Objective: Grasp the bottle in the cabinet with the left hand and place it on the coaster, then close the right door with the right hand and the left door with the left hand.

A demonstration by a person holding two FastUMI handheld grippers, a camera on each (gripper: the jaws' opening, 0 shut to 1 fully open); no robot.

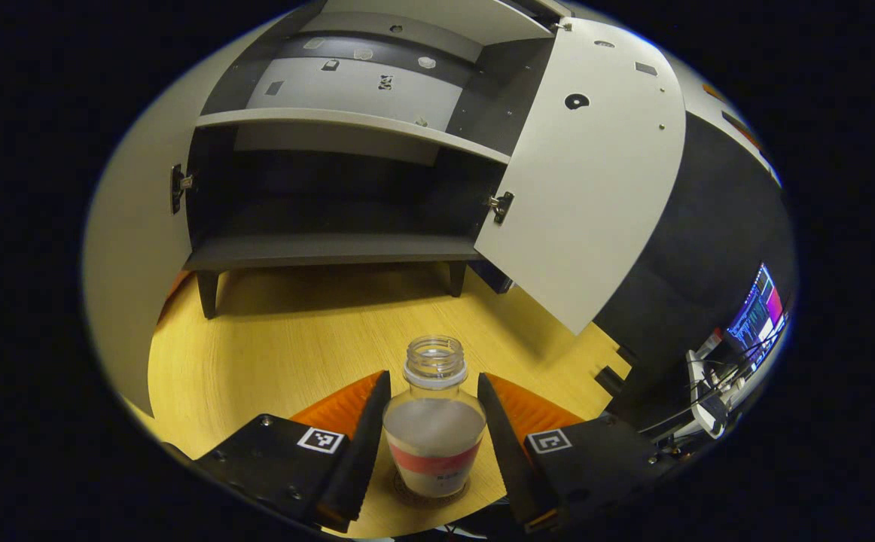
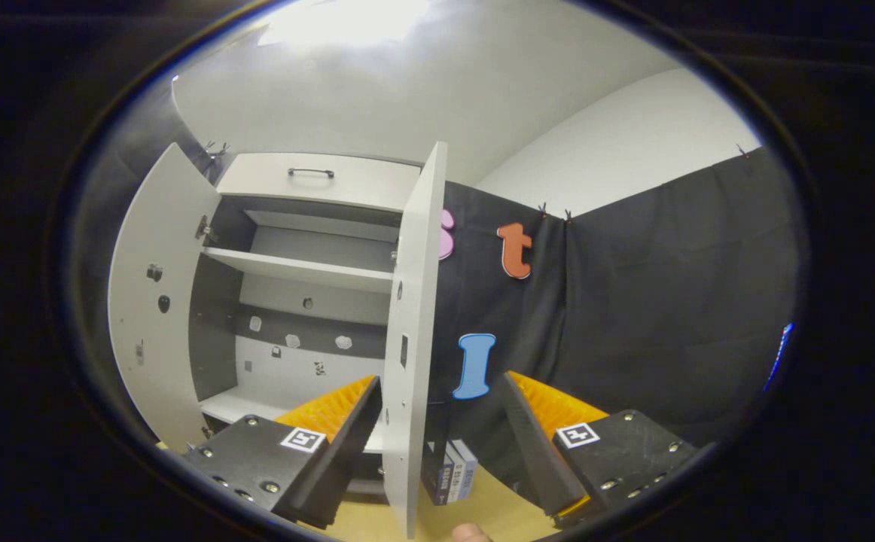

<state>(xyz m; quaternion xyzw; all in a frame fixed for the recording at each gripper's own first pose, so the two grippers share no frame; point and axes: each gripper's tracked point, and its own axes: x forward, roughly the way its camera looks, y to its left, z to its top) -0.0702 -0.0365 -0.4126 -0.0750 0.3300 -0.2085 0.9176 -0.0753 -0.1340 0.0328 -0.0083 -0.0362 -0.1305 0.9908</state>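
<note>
Left gripper stands spread, fingers flanking but clear of the clear lidless plastic bottle upright on the round dark coaster. Right gripper, likewise spread, straddles the white cabinet's right door edge without contact.

coaster: mostly hidden under bottle | monitor: cut by edge | bottle label: blurred

table — pale wood | on it: cabinet on legs, coaster — bottle atop
</note>
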